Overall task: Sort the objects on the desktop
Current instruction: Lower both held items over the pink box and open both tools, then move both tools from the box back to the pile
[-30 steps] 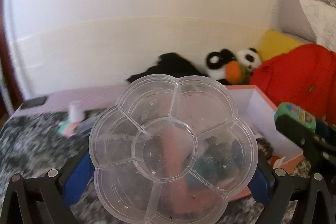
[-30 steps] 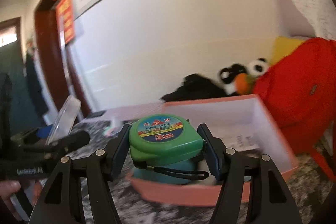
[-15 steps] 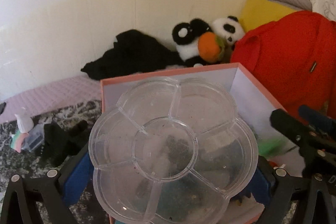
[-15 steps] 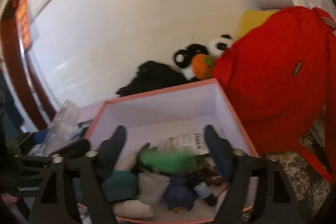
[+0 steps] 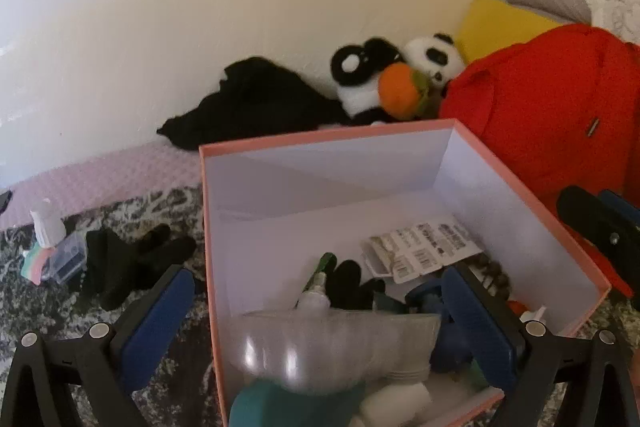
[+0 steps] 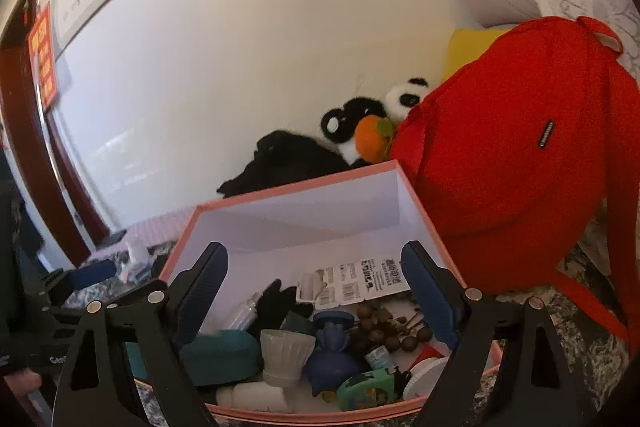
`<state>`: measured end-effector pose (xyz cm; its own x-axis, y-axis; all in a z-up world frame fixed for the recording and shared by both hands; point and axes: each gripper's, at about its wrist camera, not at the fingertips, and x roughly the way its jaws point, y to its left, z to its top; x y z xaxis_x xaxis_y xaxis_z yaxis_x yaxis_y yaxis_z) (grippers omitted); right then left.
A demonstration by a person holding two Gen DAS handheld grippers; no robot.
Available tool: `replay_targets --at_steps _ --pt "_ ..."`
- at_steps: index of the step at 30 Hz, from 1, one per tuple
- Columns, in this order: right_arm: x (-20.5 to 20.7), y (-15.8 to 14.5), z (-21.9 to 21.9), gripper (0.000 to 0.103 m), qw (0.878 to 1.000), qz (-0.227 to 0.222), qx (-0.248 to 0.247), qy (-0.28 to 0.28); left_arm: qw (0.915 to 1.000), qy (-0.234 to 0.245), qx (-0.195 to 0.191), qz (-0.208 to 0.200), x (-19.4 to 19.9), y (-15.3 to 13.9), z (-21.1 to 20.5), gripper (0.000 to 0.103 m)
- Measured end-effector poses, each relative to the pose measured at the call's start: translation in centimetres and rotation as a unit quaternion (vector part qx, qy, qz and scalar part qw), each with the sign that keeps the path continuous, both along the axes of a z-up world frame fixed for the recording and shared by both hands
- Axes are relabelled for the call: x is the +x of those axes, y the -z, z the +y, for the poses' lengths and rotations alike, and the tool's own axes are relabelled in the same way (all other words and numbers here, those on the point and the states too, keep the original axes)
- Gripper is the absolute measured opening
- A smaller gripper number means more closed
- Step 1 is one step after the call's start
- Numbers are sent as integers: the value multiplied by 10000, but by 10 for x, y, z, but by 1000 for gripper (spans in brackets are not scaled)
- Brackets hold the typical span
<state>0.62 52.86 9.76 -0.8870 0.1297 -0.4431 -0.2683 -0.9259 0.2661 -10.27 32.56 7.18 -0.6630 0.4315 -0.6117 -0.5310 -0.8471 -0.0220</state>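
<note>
A pink box (image 5: 320,141) with white inside walls holds several small objects; it also shows in the right wrist view (image 6: 288,193). My left gripper (image 5: 316,323) is open over the box's near-left corner. The clear flower-shaped tray (image 5: 332,347), blurred, lies in the box between the jaws, free of them. My right gripper (image 6: 316,299) is open and empty above the box. The green tape measure (image 6: 366,391) lies in the box near its front wall, beside a blue figurine (image 6: 330,355), a white ribbed cup (image 6: 286,355) and a teal object (image 6: 220,351).
A black glove (image 5: 132,267) and a small clear case (image 5: 60,259) with a white bottle lie on the patterned cloth left of the box. A red backpack (image 6: 512,155), a panda plush (image 5: 400,83) and black cloth (image 5: 260,103) sit against the wall behind.
My right gripper opened and let the green tape measure go into the box. My left gripper moved over the box, opened and let the clear tray go into it.
</note>
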Motion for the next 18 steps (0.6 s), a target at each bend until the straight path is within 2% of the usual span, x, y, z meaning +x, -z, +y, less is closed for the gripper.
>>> replay_targets --at_steps 4,11,14,18 --pt "8 -4 4 91 9998 106 -76 120 9997 -57 -65 232 8 -9 -8 102" --pt "7 -7 -9 91 9996 158 -202 89 9966 -517 -152 617 23 -20 -54 102" --pt "4 -10 -31 91 9998 161 -69 -85 9950 -736 -172 648 25 -18 -87 102" --pt "0 -16 -69 92 9987 204 193 -419 9906 -1196 -224 630 26 -2 -152 102"
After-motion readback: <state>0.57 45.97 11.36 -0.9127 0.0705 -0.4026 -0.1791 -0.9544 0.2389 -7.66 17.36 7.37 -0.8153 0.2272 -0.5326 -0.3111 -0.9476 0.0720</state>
